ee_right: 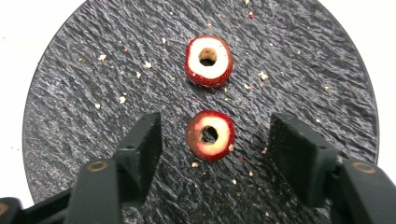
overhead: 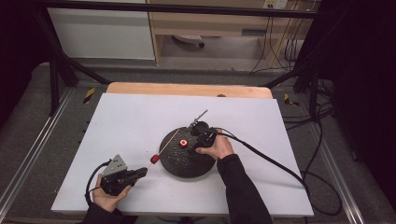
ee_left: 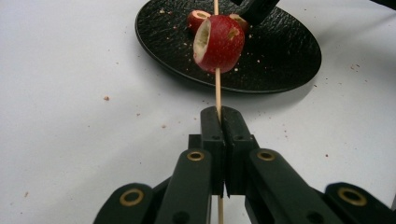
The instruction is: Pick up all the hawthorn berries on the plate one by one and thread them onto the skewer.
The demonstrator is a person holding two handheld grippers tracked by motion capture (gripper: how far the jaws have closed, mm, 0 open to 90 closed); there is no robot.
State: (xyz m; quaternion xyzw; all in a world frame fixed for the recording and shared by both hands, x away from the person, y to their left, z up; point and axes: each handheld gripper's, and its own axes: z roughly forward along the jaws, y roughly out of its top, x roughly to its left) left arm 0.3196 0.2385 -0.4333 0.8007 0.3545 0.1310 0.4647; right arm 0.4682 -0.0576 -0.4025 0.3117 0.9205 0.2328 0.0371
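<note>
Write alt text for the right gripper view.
The right hand-held gripper stands open, its black pads either side of a cored red fruit slice without touching it, on a black textured plate. A second cored slice lies just beyond, amid scattered crumbs.

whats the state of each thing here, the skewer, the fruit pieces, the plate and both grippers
skewer: clamped in the left gripper, one red fruit piece threaded on it
threaded fruit piece: on the skewer, cut face showing
two cored fruit pieces: lying loose on the plate, cut face up, apart
black plate: flat on the table, crumbs on it
left gripper: shut on the skewer
right gripper: open, astride the nearer piece, pads not touching
</note>
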